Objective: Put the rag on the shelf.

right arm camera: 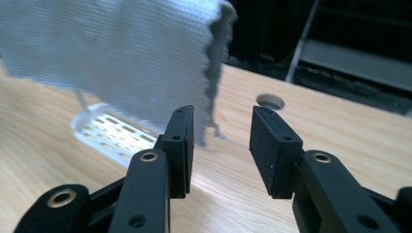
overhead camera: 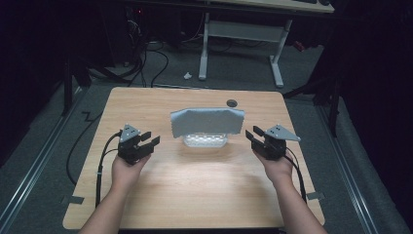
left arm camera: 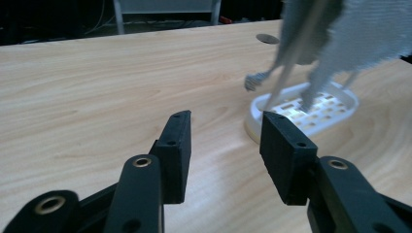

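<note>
High view looking forward and down over the table (overhead camera: 195, 195), both gripper views low, near, facing the grey cloth (overhead camera: 207, 121) at twelve o'clock, shared by all.

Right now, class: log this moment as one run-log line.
left tool: open, empty | right tool: open, empty | grey cloth: draped over rack above white slotted tray | both tools apart from cloth

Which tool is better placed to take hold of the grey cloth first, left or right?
Probably the right. The right tool is open and points at the cloth, whose hanging edge sits just past its jaws. The left tool, also open, faces bare table, with the cloth off to one side.
</note>
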